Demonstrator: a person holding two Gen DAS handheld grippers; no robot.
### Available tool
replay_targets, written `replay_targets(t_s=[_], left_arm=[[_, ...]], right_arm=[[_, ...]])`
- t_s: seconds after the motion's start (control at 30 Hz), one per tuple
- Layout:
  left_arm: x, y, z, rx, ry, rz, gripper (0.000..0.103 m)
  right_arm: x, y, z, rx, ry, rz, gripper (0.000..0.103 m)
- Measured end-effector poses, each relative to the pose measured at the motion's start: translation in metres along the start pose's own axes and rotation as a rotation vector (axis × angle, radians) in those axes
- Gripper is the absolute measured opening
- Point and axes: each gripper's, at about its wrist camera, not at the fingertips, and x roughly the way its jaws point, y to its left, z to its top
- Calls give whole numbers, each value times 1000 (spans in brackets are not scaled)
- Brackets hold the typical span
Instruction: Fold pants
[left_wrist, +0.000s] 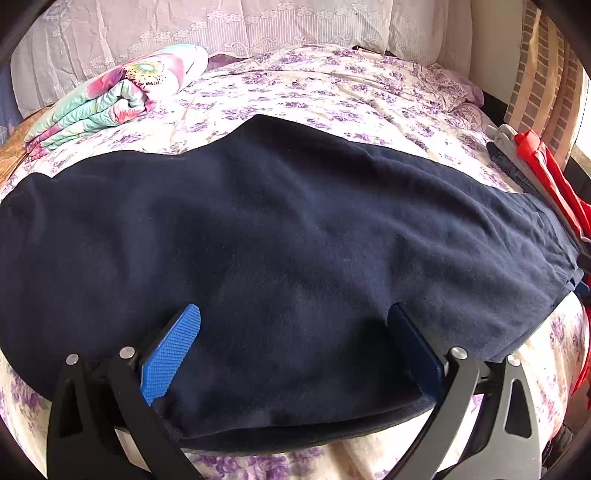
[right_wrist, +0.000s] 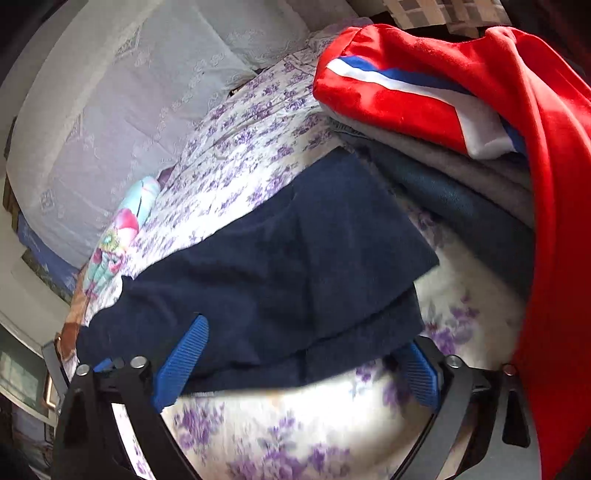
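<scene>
The dark navy pants (left_wrist: 280, 236) lie spread across the flowered bed sheet (left_wrist: 332, 92), reaching from left to right. My left gripper (left_wrist: 295, 314) is open, its blue fingers (left_wrist: 171, 354) set wide apart over the near edge of the pants, with the cloth between them. In the right wrist view the pants (right_wrist: 295, 266) show a doubled end. My right gripper (right_wrist: 299, 339) is open too, its blue fingers (right_wrist: 181, 362) on either side of the near edge of that end.
A folded flowered quilt (left_wrist: 122, 92) lies at the far left of the bed. A pile of folded clothes with a red garment on top (right_wrist: 424, 92) sits right beside the pants' right end. White lace pillows (left_wrist: 258, 26) line the headboard.
</scene>
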Motion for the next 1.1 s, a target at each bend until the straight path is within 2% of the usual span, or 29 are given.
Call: replay_targets(t_s=[0.03, 0.07, 0.1, 0.13, 0.17, 0.23, 0.4, 0.5, 0.57, 0.7, 0.83, 0.93, 1.0, 1.03, 1.07, 1.1], left_arm=[[0, 1, 0, -3, -1, -4, 99], [0, 1, 0, -7, -2, -8, 99], [-1, 2, 0, -8, -3, -10, 99], [0, 2, 0, -8, -3, -11, 99], [0, 1, 0, -8, -2, -10, 99], [0, 0, 0, -3, 2, -4, 99], [2, -4, 0, 19, 13, 27, 99], [0, 0, -1, 2, 1, 16, 98], [-4, 6, -3, -24, -21, 8, 99], [-22, 32, -8, -147, -95, -9, 98], [-53, 80, -18, -266, -158, -62, 98], [-71, 121, -31, -357, -183, -23, 98], [-75, 145, -44, -412, -200, -19, 98], [-74, 153, -50, -430, -209, -41, 98], [-74, 158, -57, -439, -230, -74, 98], [-76, 158, -59, -441, -239, -75, 98]], right_arm=[[6, -3, 4, 26, -12, -4, 75], [9, -8, 7, 50, -31, -8, 66], [11, -14, 7, 73, -42, -4, 45], [12, -21, 7, 100, -51, 6, 31], [12, -27, 5, 121, -63, 25, 28], [9, -31, 2, 103, -76, 41, 25], [4, -19, -2, 58, -116, -7, 22], [-4, 2, 0, -31, -155, -41, 19], [-9, 27, 3, -112, -184, -43, 18], [-7, 84, 8, -265, -203, -11, 18], [12, 170, -11, -559, -204, -4, 18], [42, 229, -50, -790, -138, 25, 18], [76, 256, -80, -919, -13, 31, 18], [98, 264, -99, -991, 76, 19, 21], [114, 269, -114, -1049, 123, -13, 27], [117, 272, -126, -1113, 89, -62, 29]])
